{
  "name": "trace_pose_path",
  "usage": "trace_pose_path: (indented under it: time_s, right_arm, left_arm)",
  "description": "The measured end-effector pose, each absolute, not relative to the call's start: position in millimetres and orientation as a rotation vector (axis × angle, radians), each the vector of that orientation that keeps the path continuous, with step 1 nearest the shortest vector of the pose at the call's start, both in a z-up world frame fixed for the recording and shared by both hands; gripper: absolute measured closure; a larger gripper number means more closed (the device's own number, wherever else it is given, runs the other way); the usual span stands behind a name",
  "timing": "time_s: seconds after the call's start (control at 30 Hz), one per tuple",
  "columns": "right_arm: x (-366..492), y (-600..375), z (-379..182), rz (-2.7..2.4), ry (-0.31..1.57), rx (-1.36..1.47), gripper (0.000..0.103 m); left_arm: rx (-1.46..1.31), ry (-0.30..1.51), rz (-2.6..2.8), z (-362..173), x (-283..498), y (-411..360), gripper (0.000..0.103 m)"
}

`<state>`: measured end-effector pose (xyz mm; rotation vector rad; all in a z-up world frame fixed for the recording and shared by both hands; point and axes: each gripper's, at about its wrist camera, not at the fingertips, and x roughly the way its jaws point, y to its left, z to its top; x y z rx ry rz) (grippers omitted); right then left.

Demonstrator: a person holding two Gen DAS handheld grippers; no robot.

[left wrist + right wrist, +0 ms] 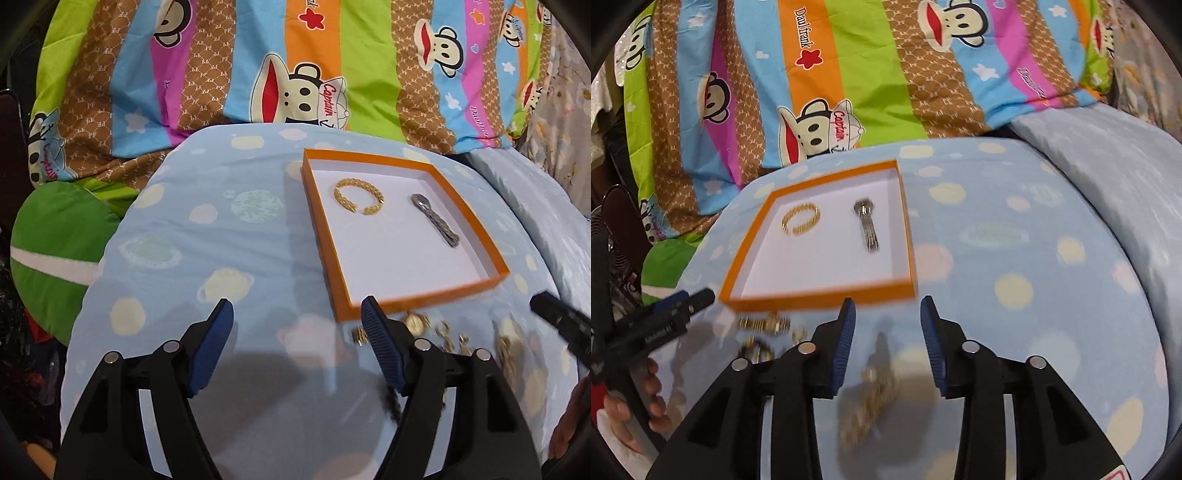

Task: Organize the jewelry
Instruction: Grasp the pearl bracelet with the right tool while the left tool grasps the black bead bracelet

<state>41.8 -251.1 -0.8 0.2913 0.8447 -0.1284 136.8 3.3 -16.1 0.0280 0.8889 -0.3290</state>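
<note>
An orange-rimmed box (321, 225) with a white floor lies on the light blue bed sheet; it also shows in the right wrist view (746, 254). Inside it lie a gold bracelet (357, 201) (800, 219) and a silver watch (436, 220) (867, 228). Loose gold jewelry (417, 325) (764, 325) lies on the sheet in front of the box. My left gripper (297, 314) is open and empty, just left of that jewelry. My right gripper (886, 314) is open over a blurred gold bracelet (871, 398) on the sheet, not touching it. The right gripper's tip (561, 325) shows at the left wrist view's right edge.
A striped cartoon-monkey quilt (295, 66) is piled behind the box. A green cushion (55, 243) lies at the left. A pale blue pillow (1108, 184) lies at the right. The left gripper (661, 321) and the hand holding it show at the right wrist view's left edge.
</note>
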Motion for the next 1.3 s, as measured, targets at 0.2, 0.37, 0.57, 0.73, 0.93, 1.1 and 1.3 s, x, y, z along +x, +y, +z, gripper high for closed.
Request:
trace_pose_path:
  time_s: [0.2,0.37,0.57,0.73,0.93,1.1,1.3]
  right_arm:
    - [20.5,-228.4,-19.6,-0.121,0.877,0.302,0.055]
    - [24.3,-216.4,-34.4,-0.154,0.903,0.236,0.055]
    - [19.6,-223.7,-41.6,-0.181,0.903,0.235,0.091]
    - [8.1,-230.7,-39.0,-0.178,0.875,0.270,0.091]
    - [4.9,-233.2,-42.5,-0.155,0.867,0.298,0.091]
    - [5.2,-233.1,-43.7,-0.148,0.865,0.305,0.091]
    - [4.2,-233.6,-43.4,-0.143,0.861,0.310,0.091]
  left_arm:
    - [0.003,0.924,-0.316,-28.4,98.4,4.2,0.028]
    - [-0.010,0.953,-0.327,-37.7,77.5,-0.7,0.028]
    - [0.024,0.957,-0.353,-39.8,64.4,-21.6,0.024]
    - [0.036,0.975,-0.358,-46.8,70.3,-39.5,0.020]
    - [0.081,0.960,-0.335,-52.2,75.5,-55.7,0.021]
    - [0.093,0.938,-0.363,-49.5,71.2,-56.4,0.047]
    - [0.066,0.946,-0.441,-47.8,63.9,-49.7,0.091]
